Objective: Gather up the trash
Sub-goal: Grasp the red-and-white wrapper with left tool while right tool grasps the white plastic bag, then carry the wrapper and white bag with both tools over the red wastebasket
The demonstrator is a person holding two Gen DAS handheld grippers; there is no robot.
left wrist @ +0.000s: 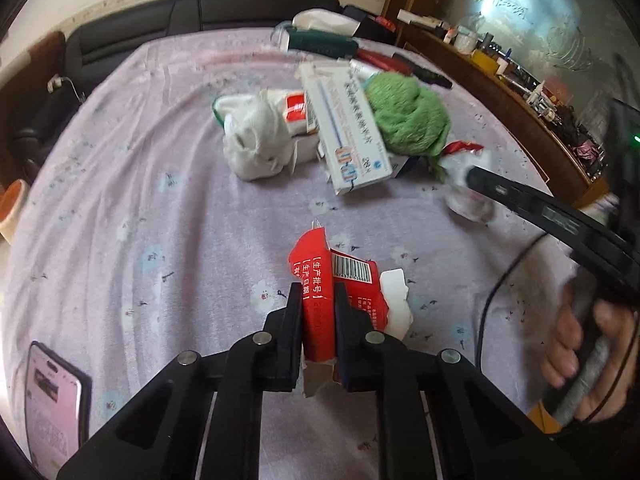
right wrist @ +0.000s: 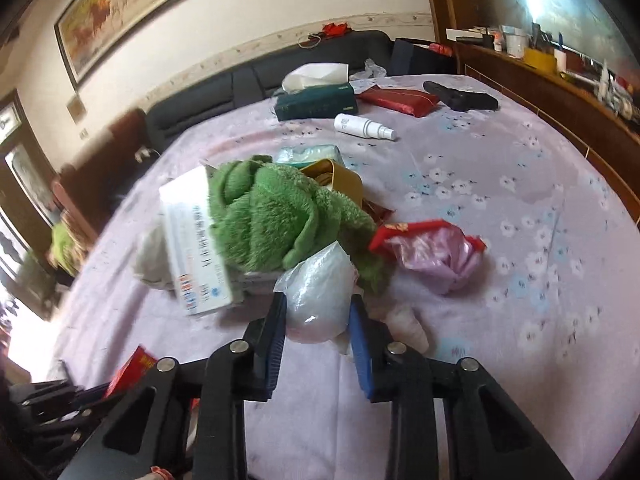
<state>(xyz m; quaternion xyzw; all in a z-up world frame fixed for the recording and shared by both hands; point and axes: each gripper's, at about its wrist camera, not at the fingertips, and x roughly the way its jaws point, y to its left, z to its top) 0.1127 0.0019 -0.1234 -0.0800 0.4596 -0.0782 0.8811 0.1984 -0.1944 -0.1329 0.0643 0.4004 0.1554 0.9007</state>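
My left gripper (left wrist: pixel 318 292) is shut on a torn red carton (left wrist: pixel 318 280) with a barcode, held above the lilac flowered cloth (left wrist: pixel 160 200). My right gripper (right wrist: pixel 318 304) is shut on a crumpled clear plastic bag (right wrist: pixel 320 292); it shows blurred in the left wrist view (left wrist: pixel 466 176). Ahead lies a pile: a white and blue medicine box (left wrist: pixel 344 132), also in the right wrist view (right wrist: pixel 192 248), a green fluffy cloth (right wrist: pixel 272 216), a white wad (left wrist: pixel 256 140), and a pink bag with red wrapper (right wrist: pixel 432 252).
A phone (left wrist: pixel 52 404) lies at the near left. At the far side are a dark green tissue box (right wrist: pixel 316 100), a white spray bottle (right wrist: pixel 364 126), a red pouch (right wrist: pixel 400 100) and a black object (right wrist: pixel 460 98). A cluttered wooden shelf (left wrist: pixel 500 72) runs along the right.
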